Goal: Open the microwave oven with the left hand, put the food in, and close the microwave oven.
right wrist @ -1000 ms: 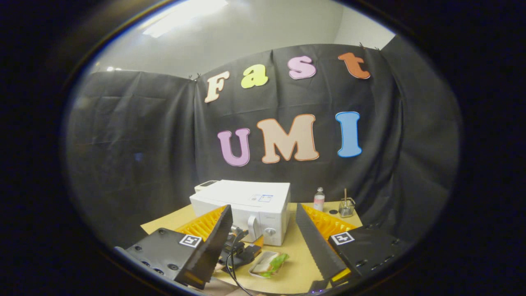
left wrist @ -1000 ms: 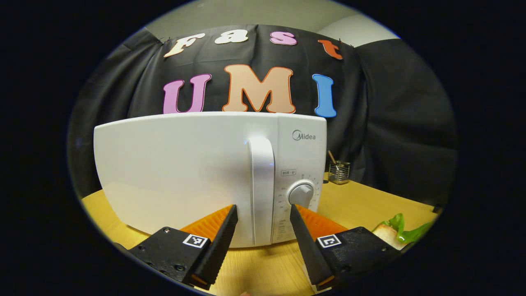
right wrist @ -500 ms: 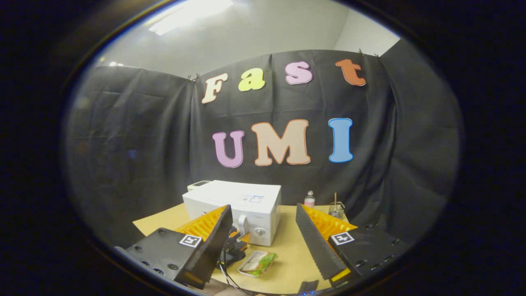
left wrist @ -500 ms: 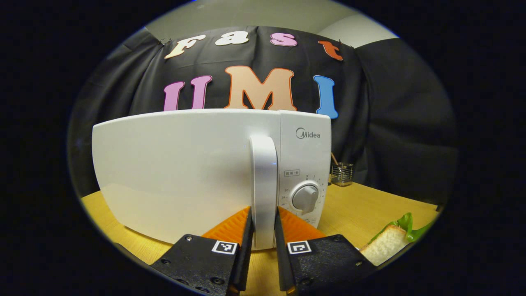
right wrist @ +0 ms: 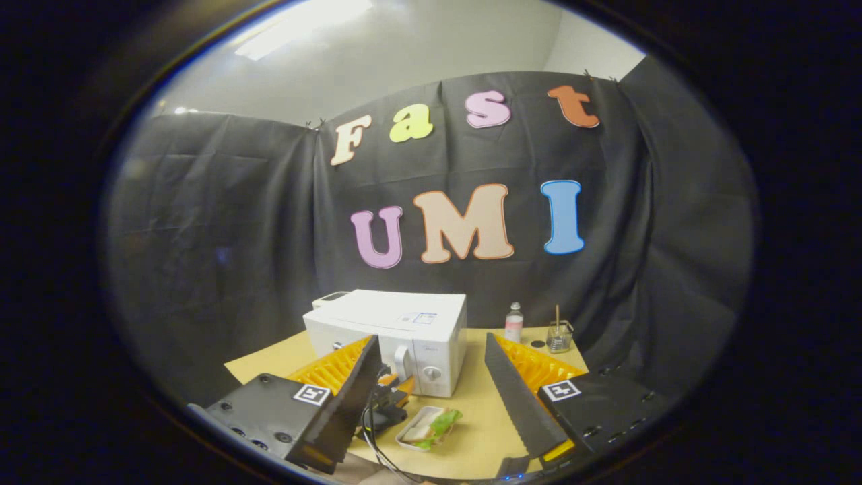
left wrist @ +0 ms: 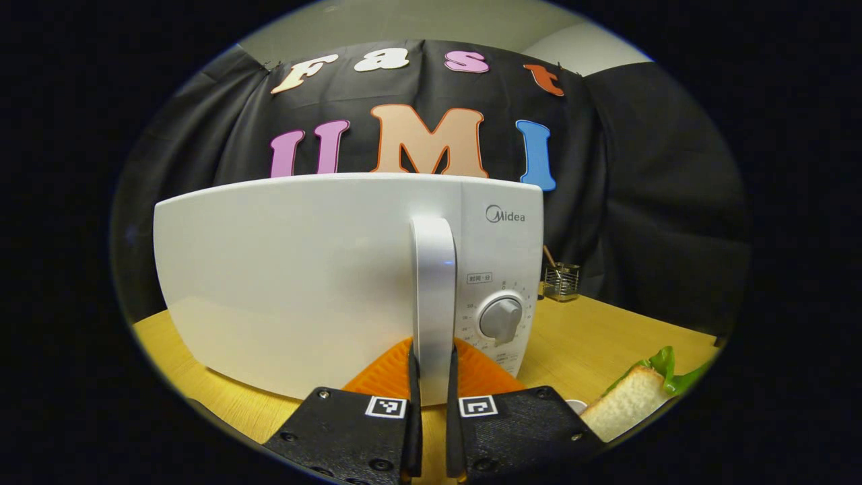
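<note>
Microwave oven sits on the yellow wooden surface, white, its door closed against the body. Its tall vertical door handle stands just left of the round timer dial. Around the lower part of that handle the left gripper is clamped, both fingers pressing its sides. The right gripper hangs well back and above the surface, fingers spread wide (nothing between them). The food, a sandwich with green lettuce on a small tray, lies on the surface in front of the oven, to its right. A small bottle and a glass jar stand near the back wall.
</note>
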Demonstrator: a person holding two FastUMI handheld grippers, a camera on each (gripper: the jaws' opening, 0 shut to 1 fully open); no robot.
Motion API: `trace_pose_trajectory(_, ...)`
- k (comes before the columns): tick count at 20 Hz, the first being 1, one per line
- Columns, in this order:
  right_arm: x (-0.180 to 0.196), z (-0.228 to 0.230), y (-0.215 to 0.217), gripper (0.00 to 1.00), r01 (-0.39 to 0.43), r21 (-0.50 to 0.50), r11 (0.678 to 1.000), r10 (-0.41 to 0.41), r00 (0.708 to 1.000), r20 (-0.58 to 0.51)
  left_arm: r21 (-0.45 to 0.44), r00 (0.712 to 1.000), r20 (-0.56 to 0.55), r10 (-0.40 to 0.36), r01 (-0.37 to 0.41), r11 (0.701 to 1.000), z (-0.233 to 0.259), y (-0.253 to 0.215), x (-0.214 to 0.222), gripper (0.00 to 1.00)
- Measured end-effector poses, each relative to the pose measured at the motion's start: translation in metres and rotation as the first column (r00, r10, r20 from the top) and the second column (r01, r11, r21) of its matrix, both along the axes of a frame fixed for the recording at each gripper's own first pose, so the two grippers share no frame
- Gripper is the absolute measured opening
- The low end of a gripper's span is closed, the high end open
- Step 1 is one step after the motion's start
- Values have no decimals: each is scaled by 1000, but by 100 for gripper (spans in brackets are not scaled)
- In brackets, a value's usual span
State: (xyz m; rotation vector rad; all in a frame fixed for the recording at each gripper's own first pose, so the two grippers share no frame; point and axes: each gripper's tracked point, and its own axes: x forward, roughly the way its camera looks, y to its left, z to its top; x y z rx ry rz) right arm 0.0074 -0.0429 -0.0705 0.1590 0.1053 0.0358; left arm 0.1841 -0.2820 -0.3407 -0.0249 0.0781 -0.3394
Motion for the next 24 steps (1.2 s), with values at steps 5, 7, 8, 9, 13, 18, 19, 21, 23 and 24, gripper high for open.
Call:
trace_pose_trajectory(5, 3, 2, 1, 98, 7, 26, 1000, -7, 1000, 29, -49, 998, 51, -42, 44, 998, 6, 17, -53, 12)
trace_pose_trajectory(7, 4, -3, 4, 98, -3, 37, 999, 2, 1000, 24, -70, 996, 64, -69, 73, 995, 4, 27, -74, 12)
trace_pose_trajectory(8, 4, -7, 4, 98, 1, 36, 999, -2, 1000, 20, -72, 994, 79, -81, 87, 994, 7, 32, -82, 14)
trace_pose_trajectory(9, 6, -11, 4, 98, 1, 32, 999, -2, 1000, 13, -69, 993, 77, -95, 100, 993, 6, 36, -89, 15)
trace_pose_trajectory(13, 8, -32, 12, 92, -17, 18, 1000, 17, 1000, -20, -79, 986, 70, -151, 157, 985, 7, 55, -118, 18)
trace_pose_trajectory(18, 10, -41, 17, 92, -27, 19, 999, 28, 999, -25, -74, 984, 87, -156, 163, 984, 11, 87, -149, 19)
trace_pose_trajectory(19, 10, -41, 19, 92, -29, 19, 999, 30, 999, -24, -82, 985, 83, -150, 157, 984, 10, 95, -155, 19)
trace_pose_trajectory(21, 9, -41, 28, 92, -44, 13, 999, 45, 999, -20, -100, 988, 86, -131, 139, 985, 10, 110, -166, 20)
trace_pose_trajectory(23, 10, -44, 40, 98, -67, 3, 998, 67, 998, -19, -88, 989, 94, -113, 121, 989, 11, 125, -176, 20)
trace_pose_trajectory(24, 10, -46, 46, 98, -78, -3, 997, 78, 997, -20, -83, 990, 93, -103, 110, 990, 11, 133, -180, 20)
